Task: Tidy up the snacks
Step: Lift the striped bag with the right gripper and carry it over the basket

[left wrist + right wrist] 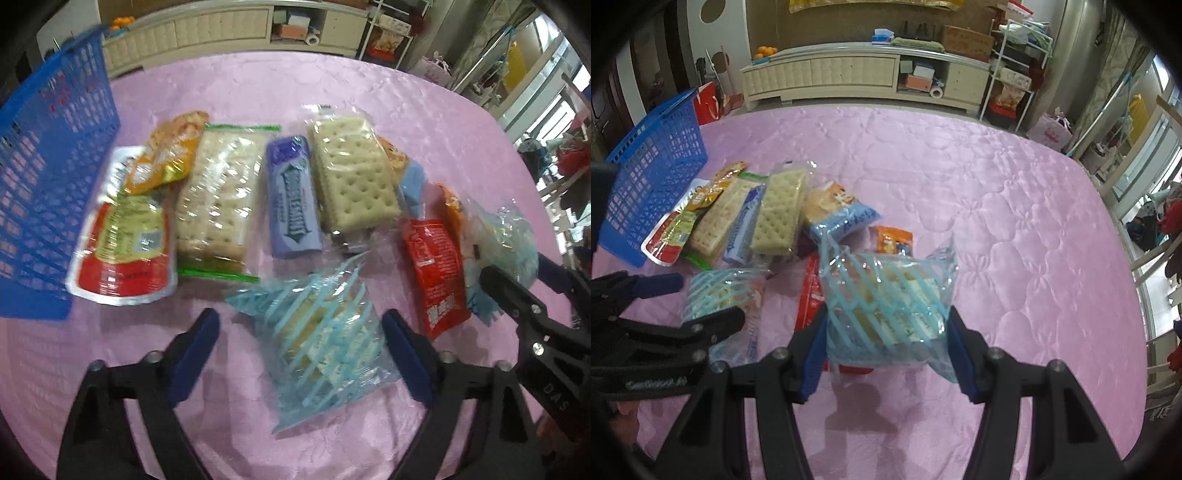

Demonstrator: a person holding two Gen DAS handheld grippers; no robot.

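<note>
Blue-striped packets occupy both grippers: the right gripper (888, 347) clamps 1 packet (886, 302) off the pink cloth (1015, 229), while the left gripper (301, 347) straddles another (321, 332) unpinched, basket (48, 177) far-left.

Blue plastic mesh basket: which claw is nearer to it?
Left. The left claw hangs over a blue-striped snack bag just right of the blue plastic mesh basket; the right claw grips another striped bag farther right.
</note>
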